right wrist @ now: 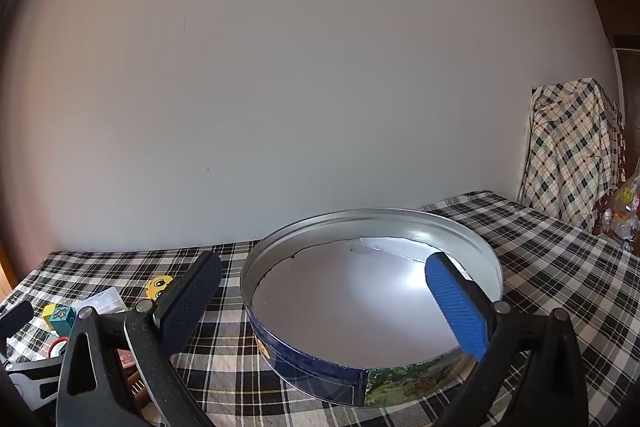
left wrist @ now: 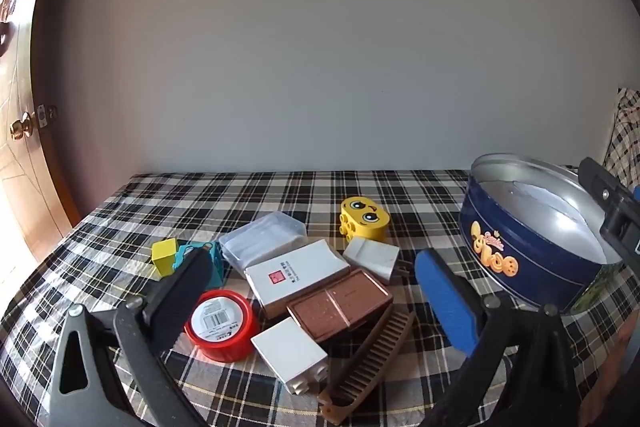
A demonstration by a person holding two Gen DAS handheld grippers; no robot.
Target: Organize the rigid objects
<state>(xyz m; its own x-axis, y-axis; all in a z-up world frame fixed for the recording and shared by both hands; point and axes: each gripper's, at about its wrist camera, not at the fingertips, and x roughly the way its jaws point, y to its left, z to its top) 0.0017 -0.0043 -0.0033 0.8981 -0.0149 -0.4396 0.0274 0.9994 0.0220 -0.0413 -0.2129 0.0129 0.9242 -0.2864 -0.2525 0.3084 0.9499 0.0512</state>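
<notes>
A pile of rigid objects lies on the plaid cloth in the left wrist view: a red tape roll (left wrist: 221,325), a white block (left wrist: 290,355), a brown comb (left wrist: 370,355), a brown case (left wrist: 340,303), a white box (left wrist: 296,277), a clear plastic box (left wrist: 262,241), a yellow face brick (left wrist: 365,218), a small yellow block (left wrist: 164,255). My left gripper (left wrist: 316,287) is open above the pile, empty. An open round blue tin (right wrist: 372,303) stands to the right, with nothing inside. My right gripper (right wrist: 320,291) is open, empty, its jaws straddling the tin's near rim.
The plaid-covered table (left wrist: 280,195) meets a plain wall at the back. A wooden door with a brass knob (left wrist: 21,129) is at far left. A plaid-draped object (right wrist: 572,151) stands at the table's far right.
</notes>
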